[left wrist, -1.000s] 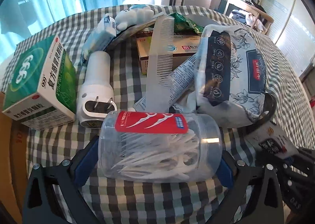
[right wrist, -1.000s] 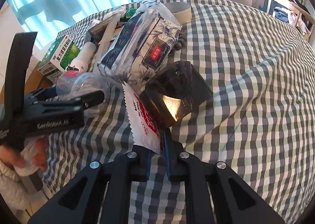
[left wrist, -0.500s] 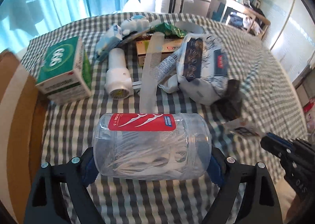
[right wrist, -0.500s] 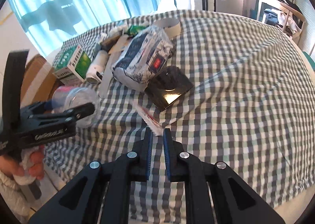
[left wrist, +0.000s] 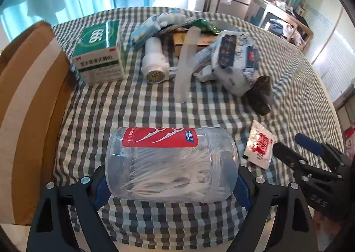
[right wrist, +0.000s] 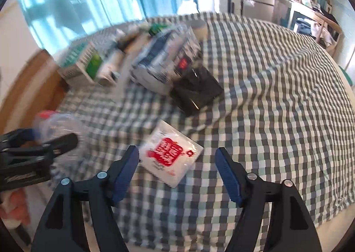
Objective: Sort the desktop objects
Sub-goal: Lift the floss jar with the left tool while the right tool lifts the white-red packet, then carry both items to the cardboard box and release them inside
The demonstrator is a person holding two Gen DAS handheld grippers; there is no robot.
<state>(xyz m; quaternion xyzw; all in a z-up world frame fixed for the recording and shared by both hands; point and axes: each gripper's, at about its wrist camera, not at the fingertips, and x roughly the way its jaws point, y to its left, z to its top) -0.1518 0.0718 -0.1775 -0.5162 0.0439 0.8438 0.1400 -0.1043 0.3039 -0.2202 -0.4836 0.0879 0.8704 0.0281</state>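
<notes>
Now lying flat on the checked cloth [right wrist: 277,96]: white-and-red sachet [right wrist: 170,155], between the just-parted jaws of the right gripper [right wrist: 177,158], touched by neither. Clamped sideways in the left gripper [left wrist: 170,182]: clear jar [left wrist: 170,163], full of white floss picks [left wrist: 168,176].

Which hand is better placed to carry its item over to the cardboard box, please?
Left: its tongs grip the jar beside the cardboard box; the right tongs are open over the dropped sachet.
</notes>
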